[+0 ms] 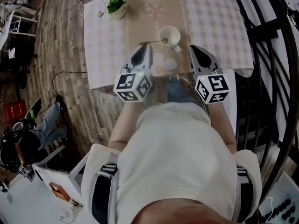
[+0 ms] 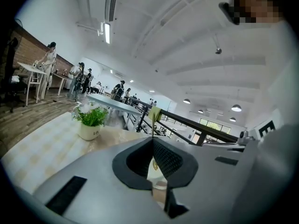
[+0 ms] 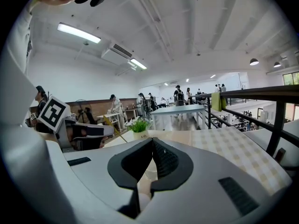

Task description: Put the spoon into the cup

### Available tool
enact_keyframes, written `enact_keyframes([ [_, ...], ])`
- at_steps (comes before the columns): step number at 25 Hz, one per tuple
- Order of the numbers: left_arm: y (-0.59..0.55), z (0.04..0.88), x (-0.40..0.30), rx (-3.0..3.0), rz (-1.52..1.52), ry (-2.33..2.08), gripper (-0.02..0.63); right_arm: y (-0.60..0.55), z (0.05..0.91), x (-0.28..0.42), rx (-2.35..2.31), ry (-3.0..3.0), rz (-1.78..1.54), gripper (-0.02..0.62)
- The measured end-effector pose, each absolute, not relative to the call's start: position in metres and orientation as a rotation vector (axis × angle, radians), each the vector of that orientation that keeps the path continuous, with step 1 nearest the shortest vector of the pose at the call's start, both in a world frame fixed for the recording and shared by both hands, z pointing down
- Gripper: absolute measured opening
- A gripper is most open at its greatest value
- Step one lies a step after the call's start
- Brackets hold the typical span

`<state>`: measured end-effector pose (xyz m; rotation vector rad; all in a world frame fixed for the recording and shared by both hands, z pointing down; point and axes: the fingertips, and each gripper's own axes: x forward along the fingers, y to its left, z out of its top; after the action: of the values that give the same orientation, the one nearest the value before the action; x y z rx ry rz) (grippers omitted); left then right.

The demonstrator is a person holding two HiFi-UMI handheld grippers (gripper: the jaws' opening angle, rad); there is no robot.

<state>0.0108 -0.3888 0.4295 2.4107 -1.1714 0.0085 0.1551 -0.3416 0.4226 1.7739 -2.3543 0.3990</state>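
A white cup [image 1: 169,36] stands on the table's tan runner. A thin gold spoon [image 1: 152,42] lies level, its bowl at the cup's near-left rim and its handle pointing left. My left gripper [image 1: 146,47] is shut on the handle. In the left gripper view the spoon [image 2: 154,164] runs along the seam of the shut left gripper [image 2: 153,141], its gold bowl low in the gap. My right gripper [image 1: 193,48] hovers to the right of the cup, apart from it. In its own view the right gripper [image 3: 152,141] is shut with nothing in it.
A potted plant [image 1: 117,4] stands at the table's far left. The checkered tablecloth [image 1: 212,27] hangs over the near edge. A black metal railing [image 1: 264,45] runs along the right. Cables and gear lie on the wooden floor [image 1: 51,55] to the left.
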Motion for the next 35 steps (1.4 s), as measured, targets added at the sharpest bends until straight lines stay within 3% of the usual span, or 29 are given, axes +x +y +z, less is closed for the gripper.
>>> enact_keyframes([
  [14,-0.33,0.487,0.039,2.393,0.199,-1.127,0.005,-0.296,0.451,0.168,1.756,-2.342,0.47,0.002],
  [35,-0.33,0.525,0.062,2.361,0.355,-1.183,0.005,-0.325,0.461,0.179,1.626,-2.404,0.494,0.002],
])
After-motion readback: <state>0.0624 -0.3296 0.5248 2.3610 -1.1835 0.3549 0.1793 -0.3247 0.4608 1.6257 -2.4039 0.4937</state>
